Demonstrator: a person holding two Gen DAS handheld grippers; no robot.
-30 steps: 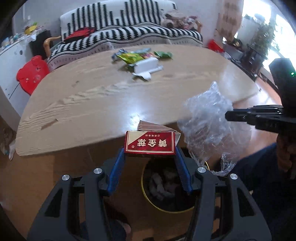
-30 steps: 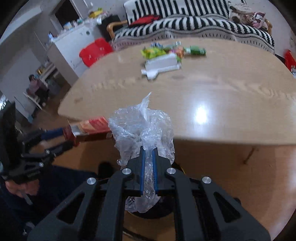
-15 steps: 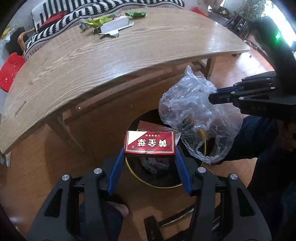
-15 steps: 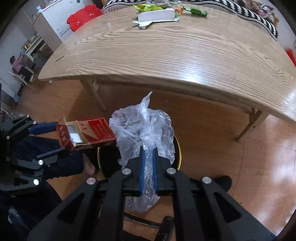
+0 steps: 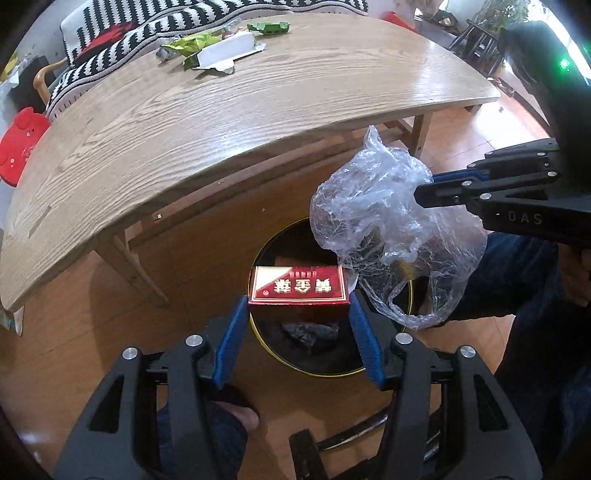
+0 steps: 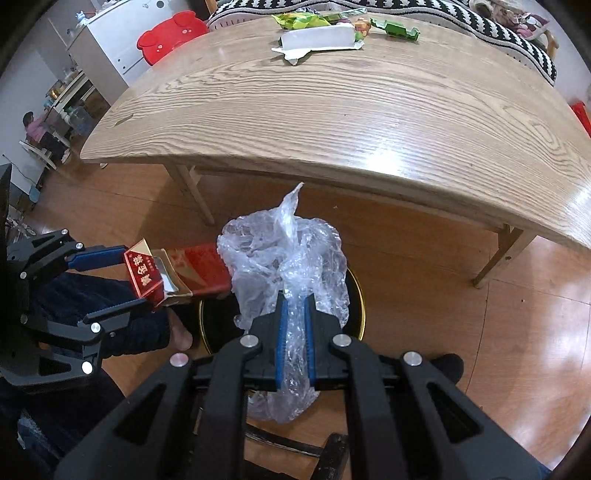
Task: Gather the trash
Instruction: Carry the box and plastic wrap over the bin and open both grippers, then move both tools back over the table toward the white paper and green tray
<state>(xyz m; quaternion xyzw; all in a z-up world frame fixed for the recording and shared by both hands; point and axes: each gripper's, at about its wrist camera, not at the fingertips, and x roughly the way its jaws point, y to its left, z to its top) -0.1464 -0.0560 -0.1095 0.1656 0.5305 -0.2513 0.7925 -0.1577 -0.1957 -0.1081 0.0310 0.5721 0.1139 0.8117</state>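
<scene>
My left gripper [image 5: 298, 306] is shut on a red carton with gold characters [image 5: 299, 288] and holds it over a round black bin with a gold rim [image 5: 306, 354] on the floor. The carton [image 6: 177, 273] and left gripper [image 6: 122, 280] also show at the left of the right wrist view, the carton's end flap open. My right gripper [image 6: 294, 310] is shut on a crumpled clear plastic bag [image 6: 284, 266], held above the bin [image 6: 354, 295]. The bag [image 5: 384, 229] hangs just right of the carton.
A wooden table [image 5: 221, 122] stands beyond the bin, with a white box [image 5: 225, 53] and green wrappers [image 5: 267, 26] at its far side. A table leg [image 5: 125, 258] is left of the bin. A striped sofa [image 5: 184, 22] and a red stool [image 5: 16, 147] lie behind.
Both grippers tilted down from table level toward the floor with the carton and bag still held. The bin has come fully into view beneath them.
</scene>
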